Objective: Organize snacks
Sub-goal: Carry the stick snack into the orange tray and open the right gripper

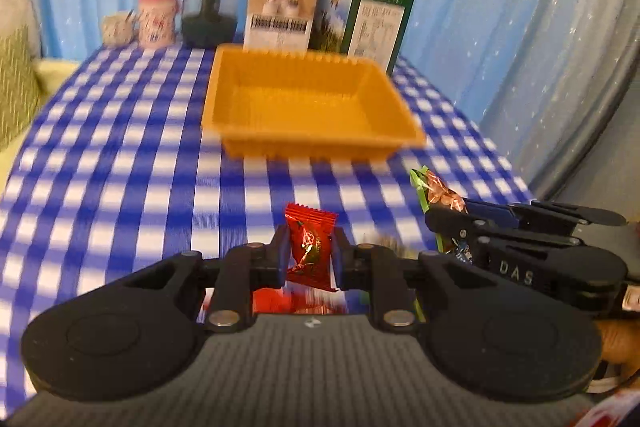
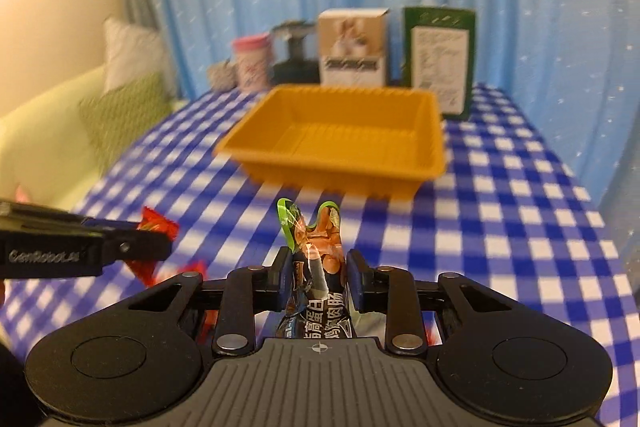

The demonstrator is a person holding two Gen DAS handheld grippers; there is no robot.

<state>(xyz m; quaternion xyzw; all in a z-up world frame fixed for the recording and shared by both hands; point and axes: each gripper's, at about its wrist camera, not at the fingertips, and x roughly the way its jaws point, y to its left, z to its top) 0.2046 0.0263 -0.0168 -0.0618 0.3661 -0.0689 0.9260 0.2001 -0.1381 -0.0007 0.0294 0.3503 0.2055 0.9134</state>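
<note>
The right tongs [image 2: 316, 277] squeeze a shiny snack packet [image 2: 316, 267] with a green top and a dark bottom. The packet stands up between the blue pads [image 2: 285, 273]. At the left edge, the left tongs [image 2: 160, 241] pinch a red candy [image 2: 158, 225]. More red wrappers [image 2: 192, 269] lie below it on the blue and white checked surface [image 2: 520, 227]. Farther back sits an orange tray [image 2: 344, 163]. Behind the tray stand a white box [image 2: 352, 47], a green box [image 2: 438, 59], a dark jar [image 2: 294, 55] and a pink-lidded cup [image 2: 252, 63].
</note>
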